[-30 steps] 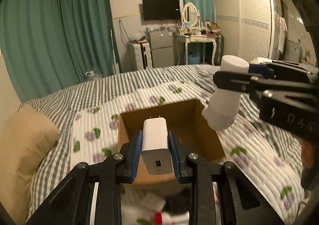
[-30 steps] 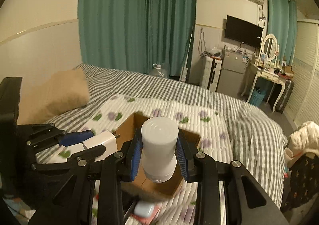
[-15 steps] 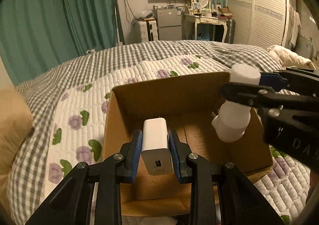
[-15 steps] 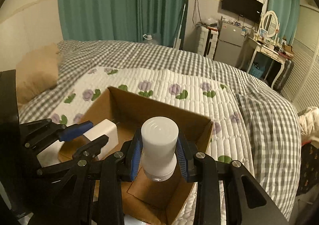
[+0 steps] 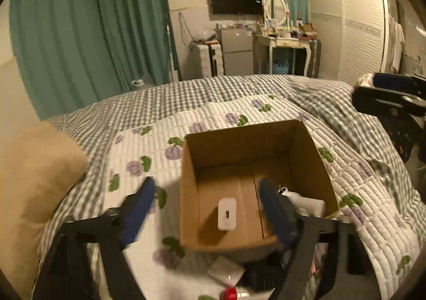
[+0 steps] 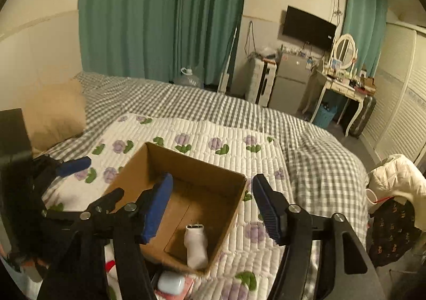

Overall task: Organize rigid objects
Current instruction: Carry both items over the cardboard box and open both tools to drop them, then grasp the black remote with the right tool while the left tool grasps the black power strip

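An open cardboard box [image 5: 239, 137] sits on the flowered quilt; it also shows in the right wrist view [image 6: 213, 169]. A white charger [image 5: 226, 213] lies on the box floor. A white bottle [image 6: 195, 245] lies inside by the near right wall, also seen in the left wrist view [image 5: 306, 203]. My left gripper [image 5: 207, 209] is open and empty above the box's near side. My right gripper [image 6: 213, 207] is open and empty above the box; it shows at the right edge of the left wrist view [image 5: 386, 95].
Several small items lie on the quilt in front of the box, among them a white flat piece [image 5: 226, 270] and a white case [image 6: 170, 284]. A tan pillow [image 5: 32, 180] lies left. Clothes [image 6: 394, 207] hang off the bed's right side.
Both grippers opened and pulled back up. The charger and the bottle dropped out of the jaws and now lie inside the box.
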### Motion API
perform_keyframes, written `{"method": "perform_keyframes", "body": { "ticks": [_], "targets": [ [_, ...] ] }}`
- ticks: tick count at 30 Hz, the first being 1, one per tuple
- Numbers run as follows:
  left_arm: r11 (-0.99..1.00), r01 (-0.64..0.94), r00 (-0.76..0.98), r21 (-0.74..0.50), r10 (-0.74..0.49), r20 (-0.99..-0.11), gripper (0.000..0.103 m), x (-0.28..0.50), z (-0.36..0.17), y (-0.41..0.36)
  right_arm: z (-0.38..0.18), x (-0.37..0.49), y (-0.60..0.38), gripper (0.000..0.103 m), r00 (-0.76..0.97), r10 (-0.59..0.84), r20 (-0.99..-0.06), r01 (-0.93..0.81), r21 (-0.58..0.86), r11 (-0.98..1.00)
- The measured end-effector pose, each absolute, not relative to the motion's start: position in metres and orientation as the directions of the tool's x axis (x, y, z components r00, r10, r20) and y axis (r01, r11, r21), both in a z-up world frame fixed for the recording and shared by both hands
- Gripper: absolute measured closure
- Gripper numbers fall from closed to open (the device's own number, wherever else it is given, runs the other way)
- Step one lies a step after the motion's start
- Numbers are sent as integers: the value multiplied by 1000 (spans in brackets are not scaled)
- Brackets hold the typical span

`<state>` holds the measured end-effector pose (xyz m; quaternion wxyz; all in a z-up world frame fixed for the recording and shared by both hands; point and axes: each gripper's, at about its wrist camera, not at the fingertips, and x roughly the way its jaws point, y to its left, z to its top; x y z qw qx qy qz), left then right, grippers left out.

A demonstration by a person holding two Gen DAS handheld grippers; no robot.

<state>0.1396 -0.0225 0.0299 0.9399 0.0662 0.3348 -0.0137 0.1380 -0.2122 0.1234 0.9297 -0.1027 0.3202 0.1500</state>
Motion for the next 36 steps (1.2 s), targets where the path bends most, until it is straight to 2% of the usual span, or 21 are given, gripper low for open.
{"method": "perform_keyframes", "body": {
  "ticks": [3,8,15,23,28,32,36],
  "targets": [
    [993,68,808,96,2,-590,5,106,39,-16,130,107,-215,32,753,215,-622,-354,-107,929],
    [996,44,811,82,12,-585,0,67,32,-10,115,61,-220,27,729,241,-641,-360,-58,931],
    [998,18,785,66,27,-619,0,34,-16,-1,26,26,-206,27,620,256,-742,-382,0,924],
    [994,29,694,106,57,-718,0,26,-74,-1,-53,39,-190,27,462,205,-863,-385,13,923],
    [994,16,667,111,72,-742,0,29,-87,2,-82,53,-172,48,359,178,-916,-420,12,908],
    [995,6,655,97,70,-753,0,32,-89,7,-100,64,-160,56,303,145,-942,-422,4,907],
    [995,-3,643,96,75,-762,0,34,-93,9,-110,74,-153,69,275,150,-950,-423,21,906]
  ]
}}
